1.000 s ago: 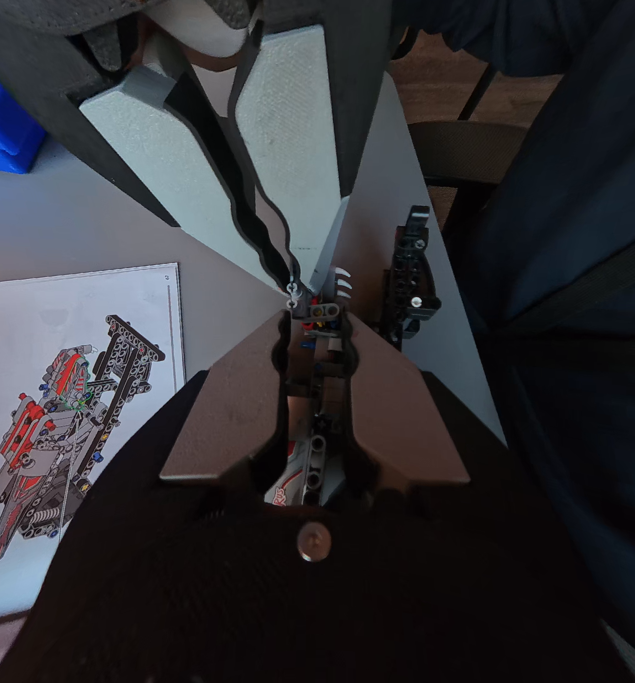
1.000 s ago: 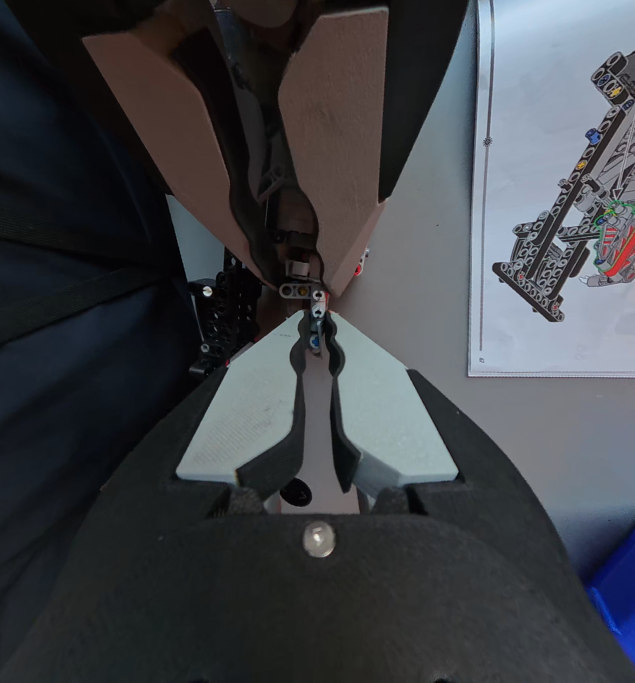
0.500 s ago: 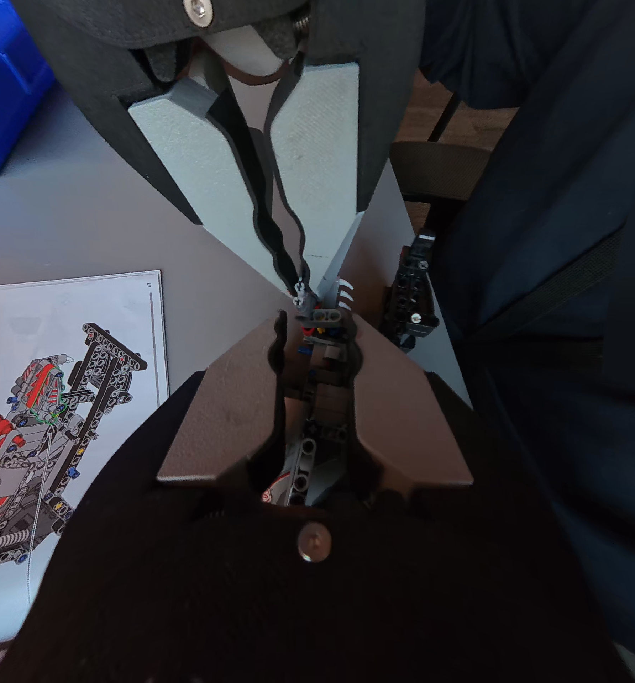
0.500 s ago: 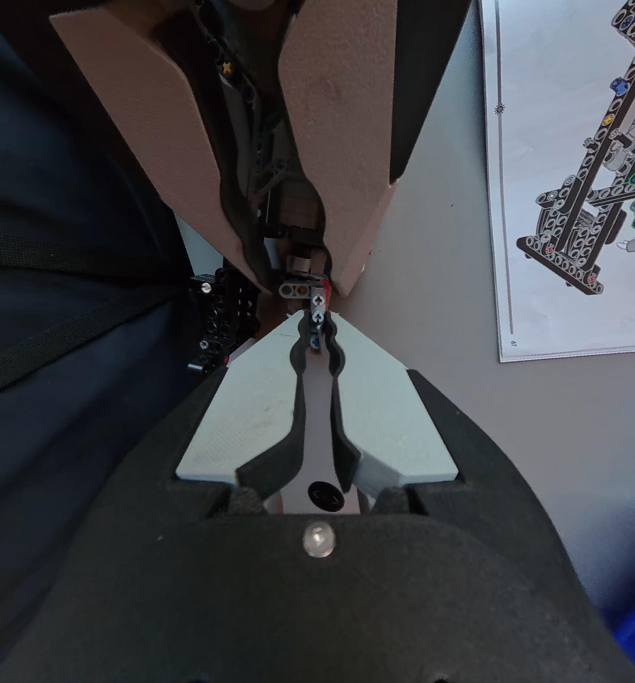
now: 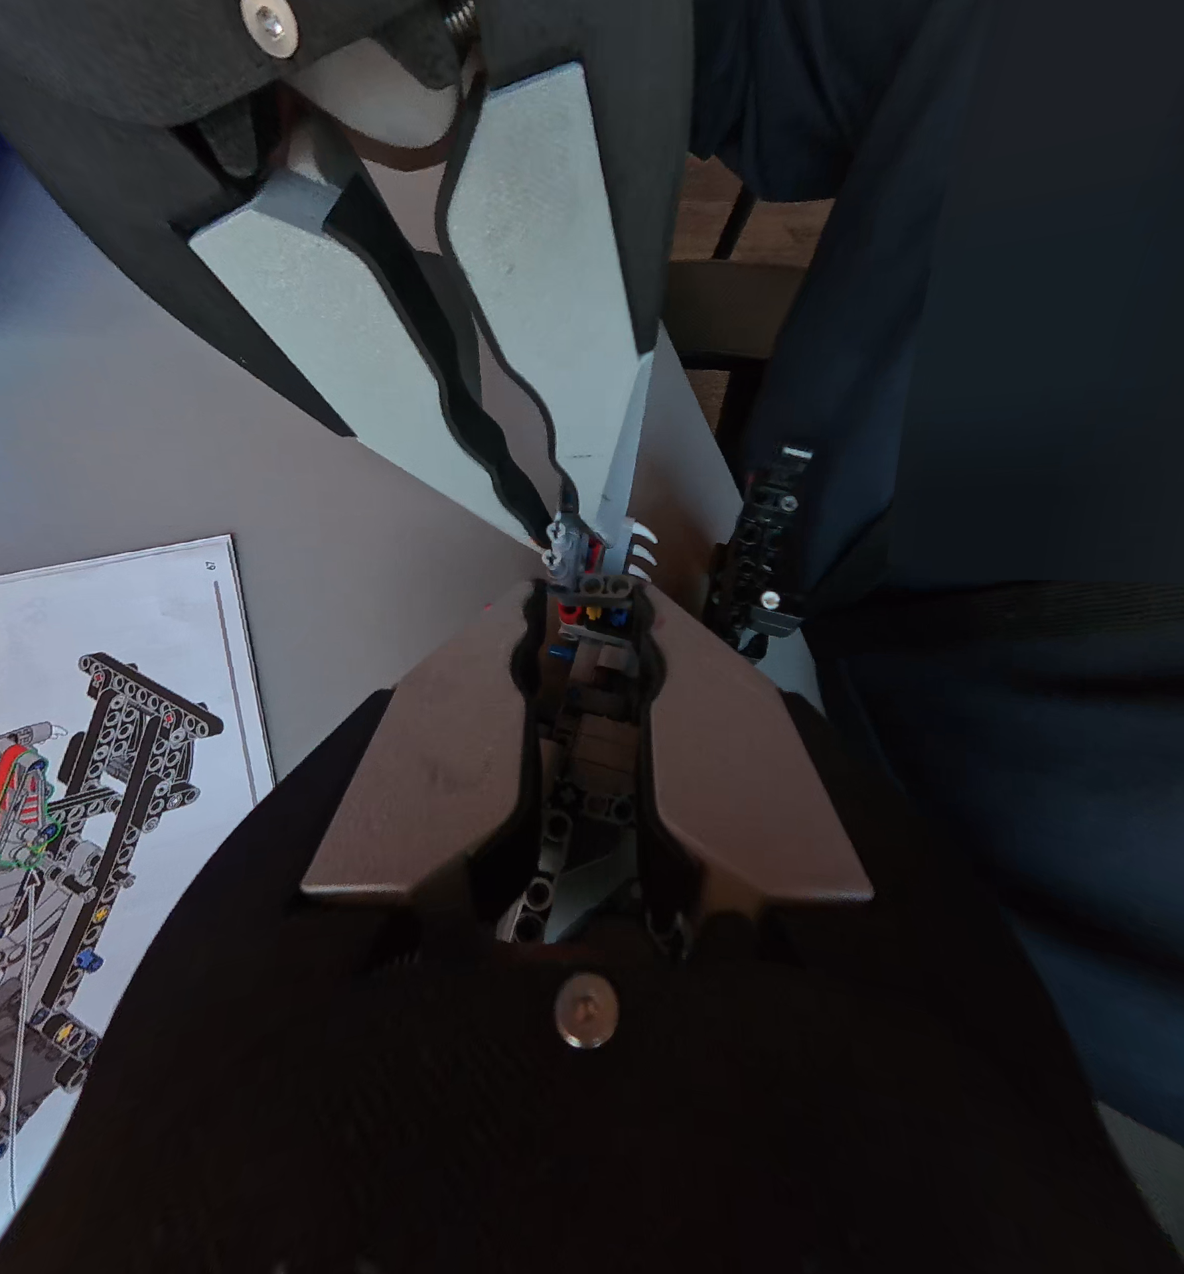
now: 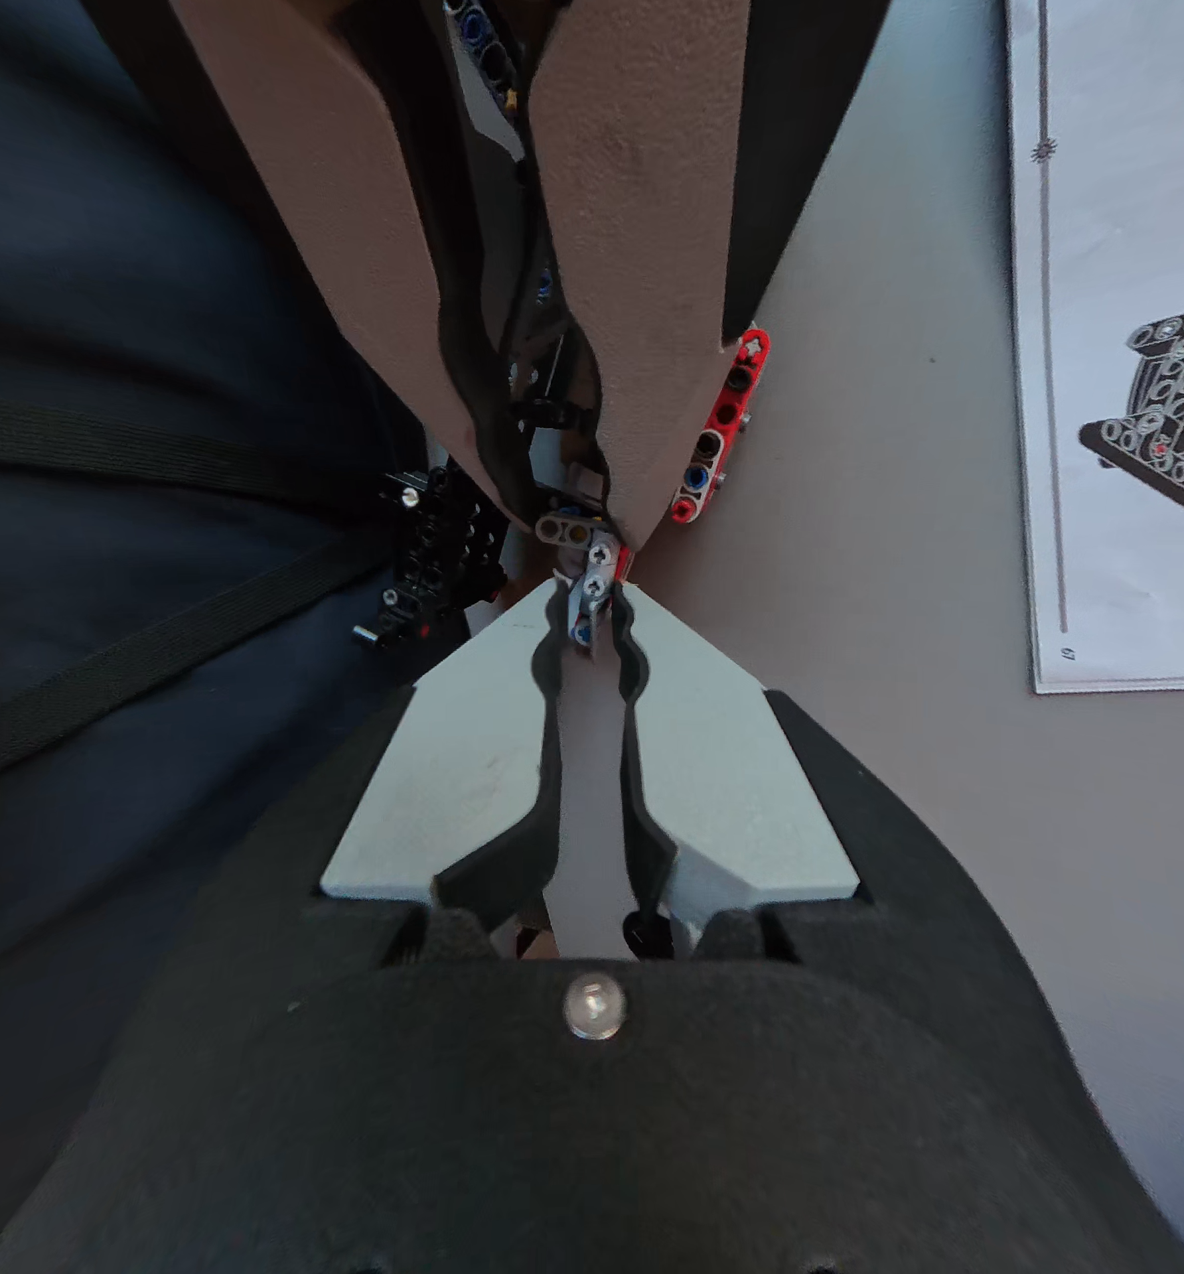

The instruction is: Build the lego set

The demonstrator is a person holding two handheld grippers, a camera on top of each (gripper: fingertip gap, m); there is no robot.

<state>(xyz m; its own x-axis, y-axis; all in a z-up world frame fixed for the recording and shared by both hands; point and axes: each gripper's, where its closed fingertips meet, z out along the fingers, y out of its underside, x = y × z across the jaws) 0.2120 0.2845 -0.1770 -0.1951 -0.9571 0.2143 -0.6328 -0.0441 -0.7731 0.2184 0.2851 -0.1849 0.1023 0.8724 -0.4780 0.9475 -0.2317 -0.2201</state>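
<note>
My left gripper (image 5: pixel 589 600), with brown fingers, is shut on a grey and black lego assembly (image 5: pixel 593 758) that runs back between its jaws. My right gripper (image 6: pixel 589 600), with light grey fingers, is shut on a small light grey connector piece (image 6: pixel 595 582). The two grippers meet tip to tip above the table, and the small piece touches the assembly's front end (image 6: pixel 565 531). The right gripper (image 5: pixel 568 531) comes in from the top of the left wrist view. A red beam (image 6: pixel 720 427) shows beside the left gripper's finger; I cannot tell whether it is attached.
A black lego sub-assembly (image 5: pixel 761 551) lies near the grey table's edge (image 5: pixel 713 441), also in the right wrist view (image 6: pixel 437 558). A printed instruction sheet (image 5: pixel 93 793) lies flat on the table. A person in dark clothing (image 5: pixel 1023 482) sits close at the edge.
Both grippers stayed tip to tip while shifting and tilting together. The red beam came into the right wrist view. The instruction sheet slid toward that view's right edge.
</note>
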